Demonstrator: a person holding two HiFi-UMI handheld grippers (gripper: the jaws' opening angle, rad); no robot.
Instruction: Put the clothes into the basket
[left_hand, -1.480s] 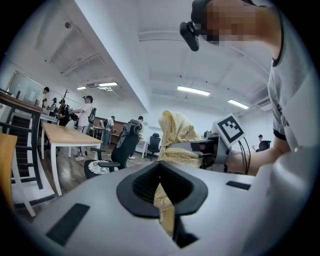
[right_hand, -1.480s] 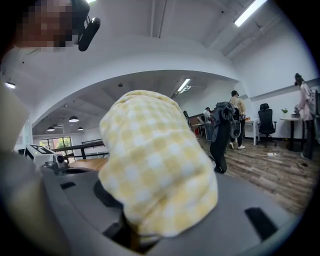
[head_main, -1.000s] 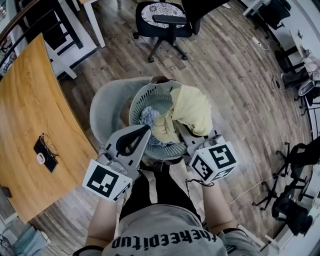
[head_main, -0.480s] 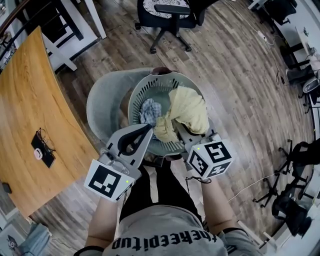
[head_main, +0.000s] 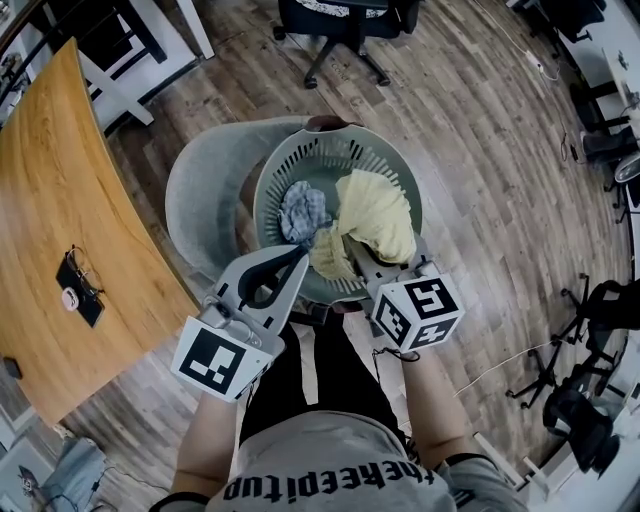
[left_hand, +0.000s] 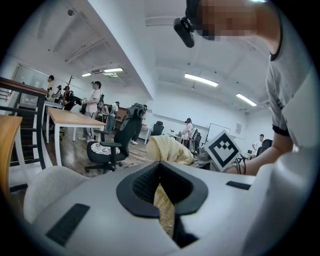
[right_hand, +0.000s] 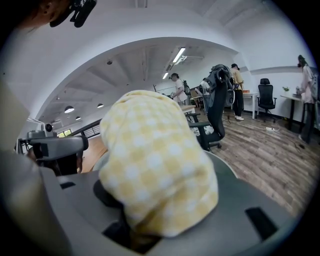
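A yellow checked garment (head_main: 376, 208) hangs bunched over the near right part of a round grey slatted basket (head_main: 268, 190). A blue-grey cloth (head_main: 300, 212) lies inside the basket to its left. In the head view my left gripper (head_main: 296, 260) and right gripper (head_main: 356, 262) meet at the basket's near rim, both shut on the garment's near edge. A strip of the yellow garment (left_hand: 163, 206) runs between the left jaws in the left gripper view. In the right gripper view the yellow garment (right_hand: 155, 165) drapes over the right jaws and hides their tips.
The basket rests on a grey round seat (head_main: 200, 200). A wooden table (head_main: 50, 200) with glasses on a black case (head_main: 78, 290) stands to the left. A black office chair (head_main: 340, 15) is beyond the basket. Several people stand far off in the room.
Both grippers have sunk with the yellow garment, which now sits lower and more inside the basket's rim. The grip on it is unchanged.
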